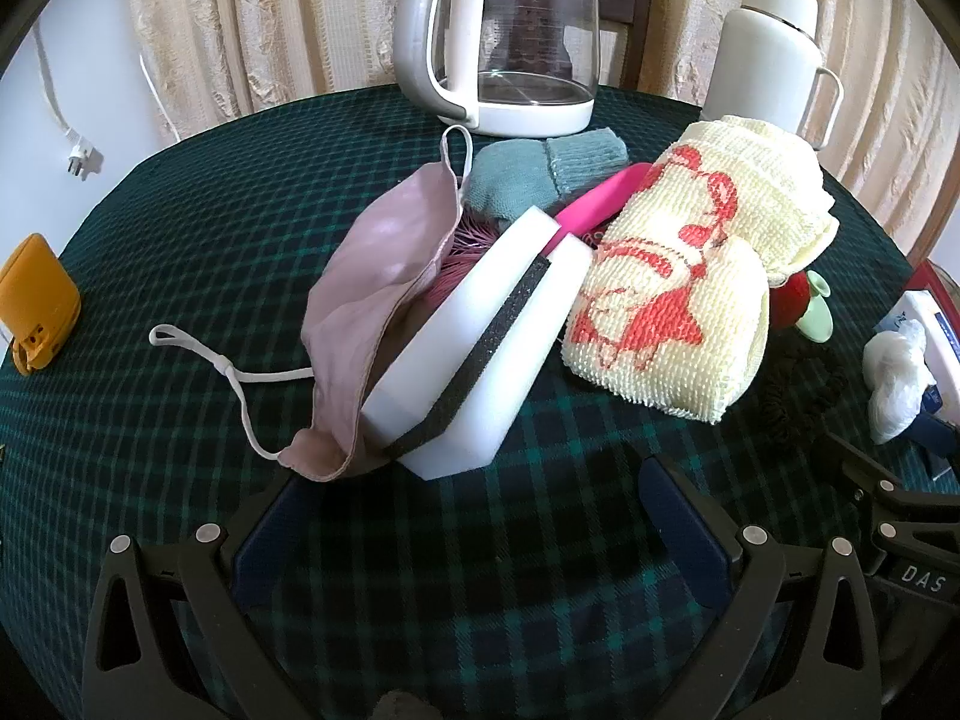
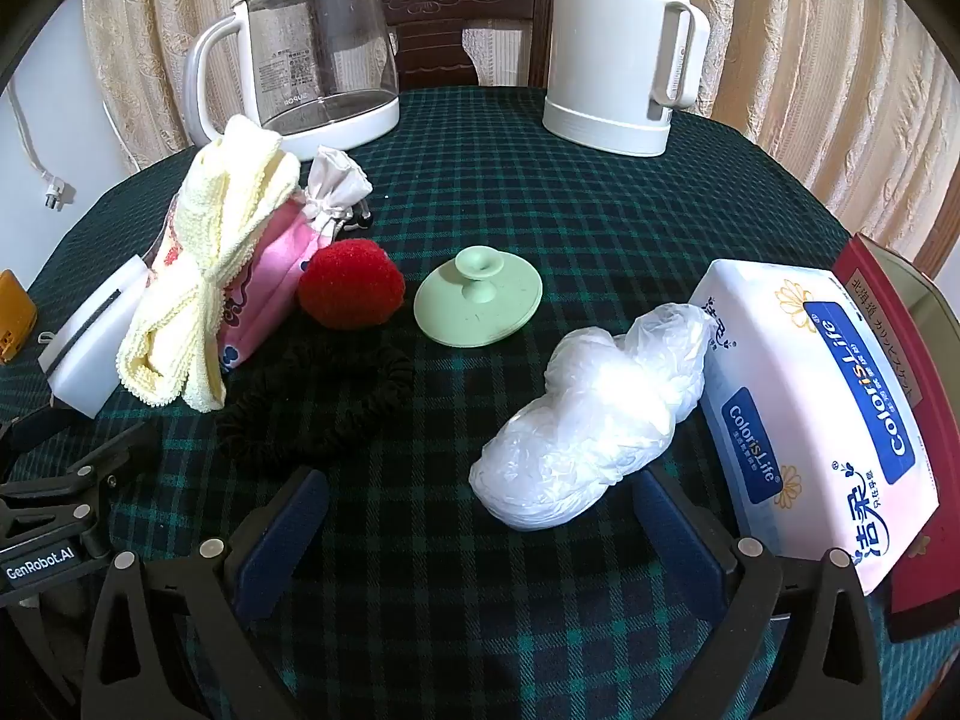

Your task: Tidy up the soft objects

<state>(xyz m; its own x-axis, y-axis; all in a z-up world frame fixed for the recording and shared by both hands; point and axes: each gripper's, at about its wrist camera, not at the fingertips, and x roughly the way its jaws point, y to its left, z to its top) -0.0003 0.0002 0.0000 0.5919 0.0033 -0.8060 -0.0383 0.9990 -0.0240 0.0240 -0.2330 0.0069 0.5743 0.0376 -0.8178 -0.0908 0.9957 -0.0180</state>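
In the left wrist view a pile lies mid-table: a pink cloth face mask (image 1: 384, 276), a white sponge block (image 1: 480, 354) with a dark stripe, a teal knitted sock (image 1: 540, 171), and a yellow towel (image 1: 690, 276) with a red pattern. My left gripper (image 1: 474, 516) is open and empty just before the sponge. In the right wrist view my right gripper (image 2: 474, 534) is open, with a crumpled white plastic bag (image 2: 594, 414) just ahead between its fingers. A red pompom (image 2: 351, 285), a black scrunchie (image 2: 318, 402), the towel (image 2: 204, 288) and a pink pouch (image 2: 282, 264) lie to the left.
A glass kettle (image 2: 312, 54) and a white thermos jug (image 2: 618, 48) stand at the back. A green lid (image 2: 480, 300) lies mid-table. A tissue pack (image 2: 822, 414) and red box (image 2: 900, 336) sit at the right. An orange object (image 1: 33, 300) lies at the left edge.
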